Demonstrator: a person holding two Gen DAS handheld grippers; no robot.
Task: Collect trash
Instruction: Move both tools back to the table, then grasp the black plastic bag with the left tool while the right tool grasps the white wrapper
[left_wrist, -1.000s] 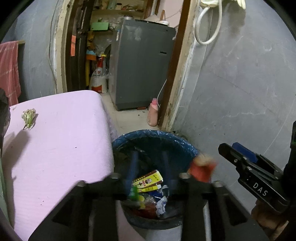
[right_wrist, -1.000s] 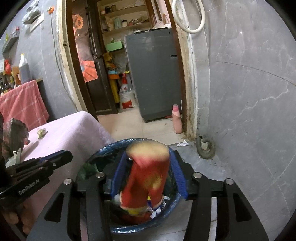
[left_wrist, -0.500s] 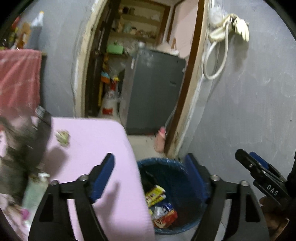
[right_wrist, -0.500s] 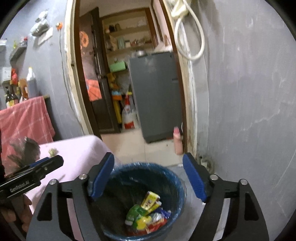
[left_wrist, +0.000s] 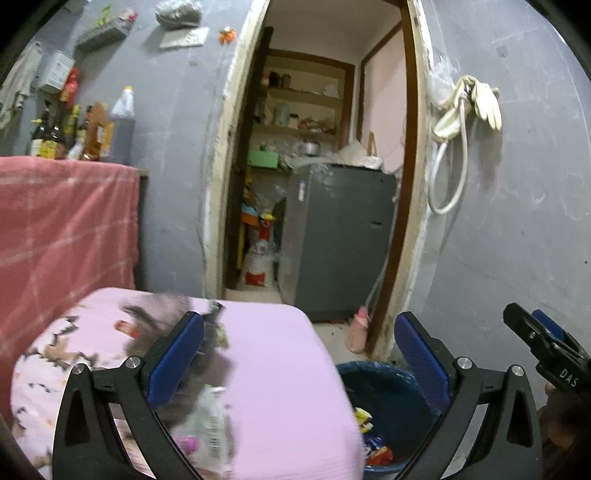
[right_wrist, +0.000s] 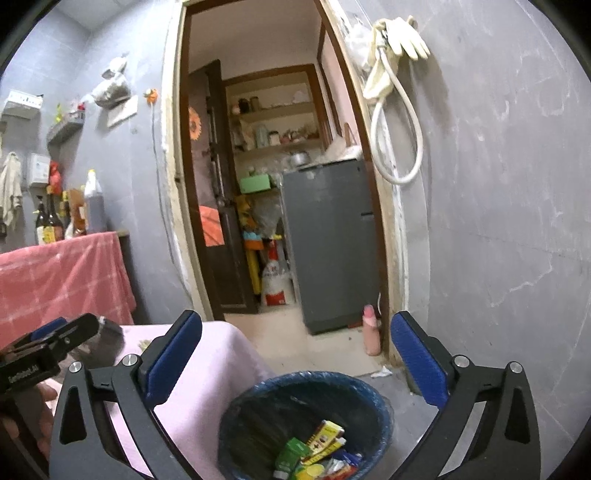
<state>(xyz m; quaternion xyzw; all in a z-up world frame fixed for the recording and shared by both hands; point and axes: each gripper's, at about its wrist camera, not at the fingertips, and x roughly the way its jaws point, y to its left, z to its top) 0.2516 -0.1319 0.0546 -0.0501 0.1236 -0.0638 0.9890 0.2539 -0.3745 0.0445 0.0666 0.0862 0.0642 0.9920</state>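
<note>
Two grippers, one bin, both my jaws wide and empty.

My left gripper (left_wrist: 299, 354) and right gripper (right_wrist: 295, 354) have just been opening; the blue-lined trash bin (right_wrist: 380, 402), near right of the pink table (left_wrist: 280, 354), holds several crumpled colourful wrappers (right_wrist: 321, 448).

Bin (right_wrist: 306, 417) right of table (left_wrist: 280, 369), wrappers (right_wrist: 321, 450) inside — fridge (right_wrist: 328, 240) behind

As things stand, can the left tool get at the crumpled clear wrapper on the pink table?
Probably yes. The left tool is open and empty, and the wrapper lies uncovered on the pink table just below it.
</note>
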